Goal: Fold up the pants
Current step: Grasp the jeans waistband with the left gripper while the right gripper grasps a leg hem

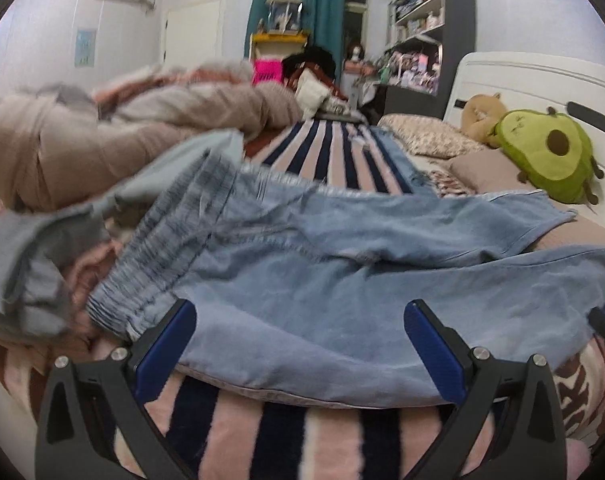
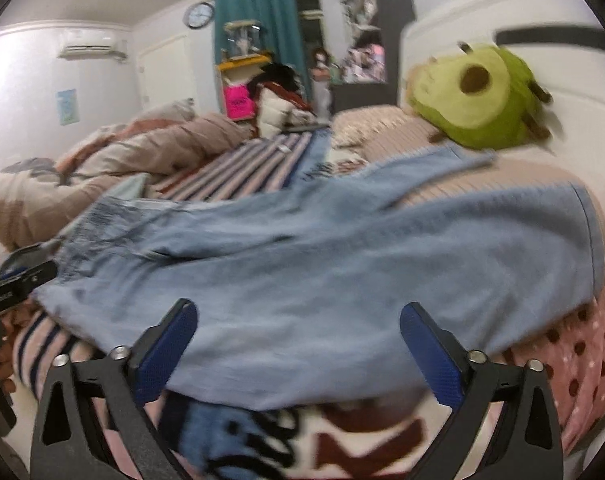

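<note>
1. The pants (image 1: 342,280) lie spread flat on a striped blanket (image 1: 334,160) on the bed.
2. Left gripper (image 1: 300,316) – jaws wide, gripping nothing, the waistband end's near edge between them.
3. Right gripper (image 2: 298,318) – jaws wide apart, empty, at the near leg's edge.

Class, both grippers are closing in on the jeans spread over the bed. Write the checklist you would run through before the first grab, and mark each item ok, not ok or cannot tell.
1. Left gripper open, nothing between its pads: ok.
2. Right gripper open, nothing between its pads: ok.
3. Jeans lying spread out, near edge facing both grippers: ok.
4. Legs lying flat and aligned: not ok; they splay apart and the fabric is wrinkled.
5. Elastic waistband free of other laundry: cannot tell; a grey garment lies right beside it.
6. Avocado plush clear of the jeans: cannot tell; one leg end reaches close to it.
</note>
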{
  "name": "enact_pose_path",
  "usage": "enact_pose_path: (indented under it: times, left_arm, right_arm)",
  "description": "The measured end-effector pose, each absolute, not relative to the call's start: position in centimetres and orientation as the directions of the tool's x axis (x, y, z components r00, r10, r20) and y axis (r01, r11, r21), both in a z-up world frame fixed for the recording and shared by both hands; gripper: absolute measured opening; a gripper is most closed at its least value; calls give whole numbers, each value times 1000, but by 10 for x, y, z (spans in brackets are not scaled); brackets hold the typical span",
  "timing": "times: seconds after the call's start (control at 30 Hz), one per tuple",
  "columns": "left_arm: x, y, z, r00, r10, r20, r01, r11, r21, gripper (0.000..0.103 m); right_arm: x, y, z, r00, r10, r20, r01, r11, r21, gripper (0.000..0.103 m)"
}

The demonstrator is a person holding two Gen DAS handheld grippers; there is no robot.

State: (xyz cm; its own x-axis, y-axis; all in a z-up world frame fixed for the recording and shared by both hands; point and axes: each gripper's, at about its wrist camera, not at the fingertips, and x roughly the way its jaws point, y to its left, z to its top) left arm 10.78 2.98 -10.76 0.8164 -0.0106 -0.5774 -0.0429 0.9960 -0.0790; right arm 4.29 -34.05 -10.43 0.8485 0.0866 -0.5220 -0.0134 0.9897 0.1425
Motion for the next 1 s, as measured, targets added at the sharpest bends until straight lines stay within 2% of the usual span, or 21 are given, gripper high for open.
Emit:
enact_pose_path:
  times: [0.17, 0.33, 0.5, 0.57, 0.6, 0.63, 0.73, 0.8, 0.83, 0.9, 0.97, 1.0]
  left_arm:
    - [130, 56, -147, 757, -44, -652, -75, 985, -154, 102]
    - [136, 58, -161, 748, -52, -661, -72, 985, -159, 102]
    - [129, 60, -164, 734, 11, -679, -116, 987, -109, 102]
    - [127, 67, -167, 719, -1, -695, -116, 986, -121, 102]
    - [125, 70, -169, 713, -7, -701, -114, 986, -125, 100]
    - [123, 71, -171, 709, -1, -705, -115, 987, -116, 94]
    - [117, 72, -172, 706, 39, -707, -134, 988, -79, 78]
    - [114, 77, -171, 708, 40, -706, -150, 984, -95, 69]
    - [113, 79, -171, 707, 40, -706, -154, 983, -100, 66]
    - [111, 82, -171, 707, 28, -707, -153, 982, -114, 62]
    - [107, 84, -170, 706, 19, -708, -154, 980, -128, 62]
    - [105, 85, -170, 707, 16, -707, -159, 978, -137, 62]
  right_arm:
    - [48, -387, -133, 799, 58, -599, 85, 974, 208, 84]
    - [47, -410, -156, 752, 27, -658, 164, 960, 227, 79]
    - [47, -421, -158, 762, 71, -643, 149, 948, 281, 78]
    - [48, -421, -157, 768, 90, -634, 141, 942, 304, 78]
    - [48, -421, -158, 774, 105, -625, 130, 939, 319, 78]
    - [49, -419, -157, 777, 112, -620, 125, 937, 326, 78]
    - [51, -413, -156, 787, 137, -602, 106, 931, 350, 65]
    - [52, -409, -154, 791, 165, -589, 83, 925, 371, 45]
    - [52, -408, -154, 791, 180, -585, 71, 922, 380, 40]
    - [53, -405, -153, 792, 202, -576, 50, 919, 390, 25]
    - [55, -403, -152, 792, 227, -566, 30, 913, 408, 14]
    - [56, -403, -151, 795, 238, -558, 24, 906, 422, 12]
